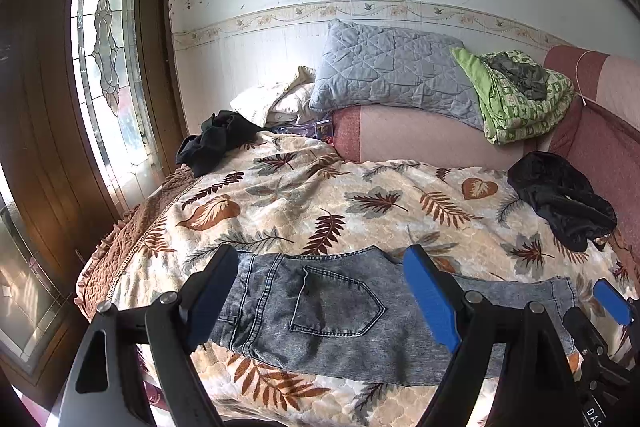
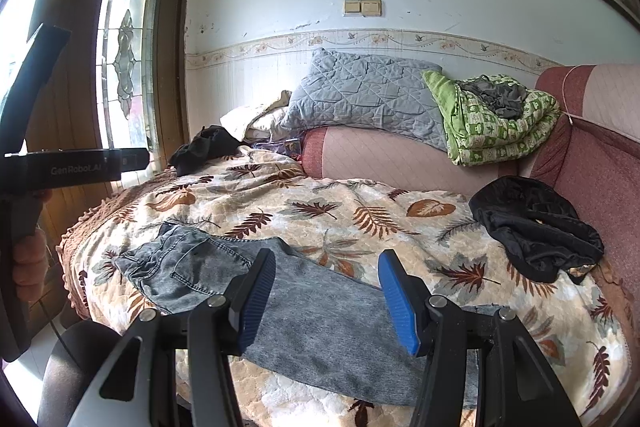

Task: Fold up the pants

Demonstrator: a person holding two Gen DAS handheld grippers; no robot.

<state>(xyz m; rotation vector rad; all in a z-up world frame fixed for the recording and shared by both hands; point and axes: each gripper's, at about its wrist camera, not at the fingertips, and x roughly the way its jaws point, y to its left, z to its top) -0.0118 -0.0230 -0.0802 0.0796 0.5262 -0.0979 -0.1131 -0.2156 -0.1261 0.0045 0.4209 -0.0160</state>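
Two low wrist views across one bed (image 1: 280, 195), side by side.

The grey jeans (image 2: 256, 291) were seen laid flat across the leaf-patterned bedspread (image 2: 360, 211), waistband toward the left. The right gripper (image 2: 326, 293) was held above the legs with its blue pads (image 2: 398, 301) parted and nothing clasped. A crumpled black garment (image 2: 536, 231) was seen at the right, and the left gripper's body (image 2: 72, 167) at the left edge.
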